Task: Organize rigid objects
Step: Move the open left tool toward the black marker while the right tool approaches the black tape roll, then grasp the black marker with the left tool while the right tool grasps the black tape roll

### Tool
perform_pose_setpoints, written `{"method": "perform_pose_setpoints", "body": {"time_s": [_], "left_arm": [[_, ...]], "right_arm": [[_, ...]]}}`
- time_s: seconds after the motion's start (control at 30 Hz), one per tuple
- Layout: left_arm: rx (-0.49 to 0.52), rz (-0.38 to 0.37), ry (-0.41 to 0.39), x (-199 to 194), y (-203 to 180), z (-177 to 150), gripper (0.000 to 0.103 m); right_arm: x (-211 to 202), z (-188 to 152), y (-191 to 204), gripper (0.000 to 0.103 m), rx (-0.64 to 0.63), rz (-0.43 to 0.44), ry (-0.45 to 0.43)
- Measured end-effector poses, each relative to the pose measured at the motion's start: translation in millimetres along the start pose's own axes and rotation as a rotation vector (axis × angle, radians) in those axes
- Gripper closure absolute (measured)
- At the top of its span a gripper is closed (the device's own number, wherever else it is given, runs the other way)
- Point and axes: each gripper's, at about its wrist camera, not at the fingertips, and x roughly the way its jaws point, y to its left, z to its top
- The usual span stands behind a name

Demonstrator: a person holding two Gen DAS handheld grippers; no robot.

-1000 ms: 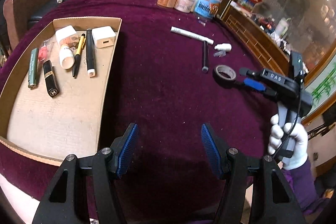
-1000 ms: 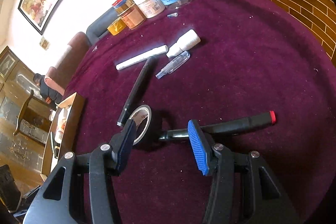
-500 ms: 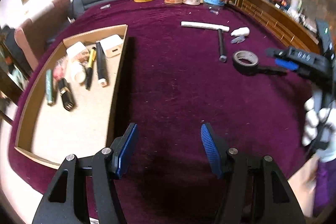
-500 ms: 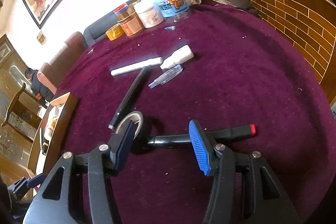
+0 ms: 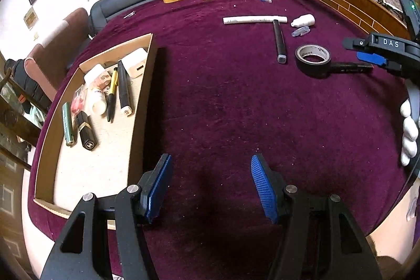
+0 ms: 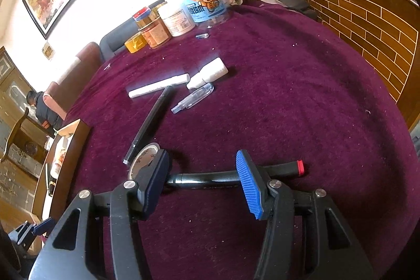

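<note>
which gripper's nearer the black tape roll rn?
Right. The right gripper is open right beside the black tape roll, its left finger overlapping it in the right wrist view. The left gripper hangs open over bare cloth, well short of it.

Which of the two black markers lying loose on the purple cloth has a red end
The black marker with the red cap, lying crosswise between the open right claw's fingers beside the black tape roll. The other black marker is grey-tipped.
</note>
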Motion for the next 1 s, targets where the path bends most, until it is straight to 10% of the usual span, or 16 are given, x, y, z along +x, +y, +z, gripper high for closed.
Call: {"method": "perform_pose_setpoints", "body": {"time_s": [0.6, 0.7, 1.0], "left_arm": [[-0.079, -0.16, -0.076, -9.4, 8.5, 36.3, 0.047], [-0.091, -0.171, -0.074, -3.7, 12.2, 51.2, 0.047], [-0.105, -0.203, -0.047, 34.4, -10.9, 94.5, 0.047]], "right_arm": [[58.9, 0.0, 56.7, 0.05, -0.278, 0.012, 0.172], [60.8, -3.5, 63.6, 0.078, -0.344, -0.065, 0.147], [46.4, 22.3, -15.1, 0.083, 0.025, 0.037, 0.039]]}}
